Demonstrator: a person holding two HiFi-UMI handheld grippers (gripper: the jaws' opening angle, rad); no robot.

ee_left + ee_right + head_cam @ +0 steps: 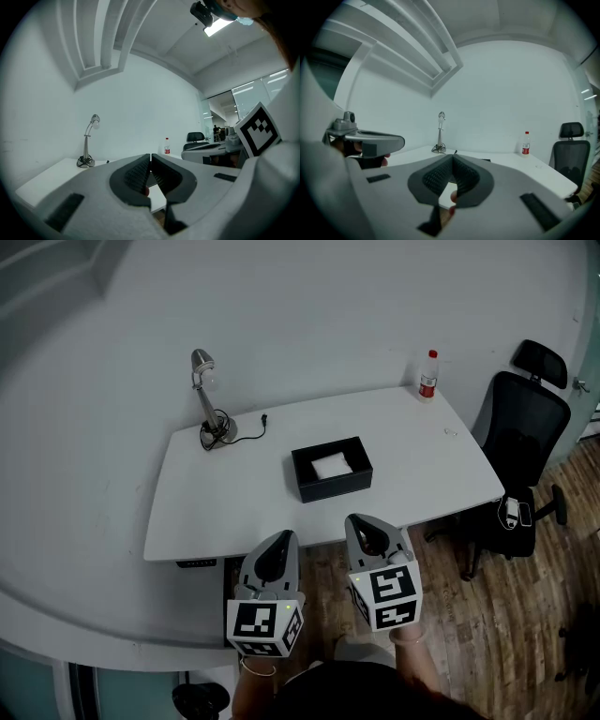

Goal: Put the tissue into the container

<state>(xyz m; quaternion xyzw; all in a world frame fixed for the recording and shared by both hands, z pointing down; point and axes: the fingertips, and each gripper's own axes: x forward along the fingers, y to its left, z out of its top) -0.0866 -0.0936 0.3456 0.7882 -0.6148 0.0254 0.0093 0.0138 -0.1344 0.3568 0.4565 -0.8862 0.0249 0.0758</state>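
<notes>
A black rectangular container stands in the middle of the white table, and a white tissue lies inside it. Both grippers hover off the table's near edge, short of the container. My left gripper is shut with nothing between its jaws, which meet at the tips in the left gripper view. To its right, my right gripper is shut and empty too, its tips together in the right gripper view. In both gripper views the jaws hide most of the container.
A silver desk lamp with its cord stands at the table's back left. A red-labelled bottle is at the back right corner. A black office chair stands right of the table on the wooden floor.
</notes>
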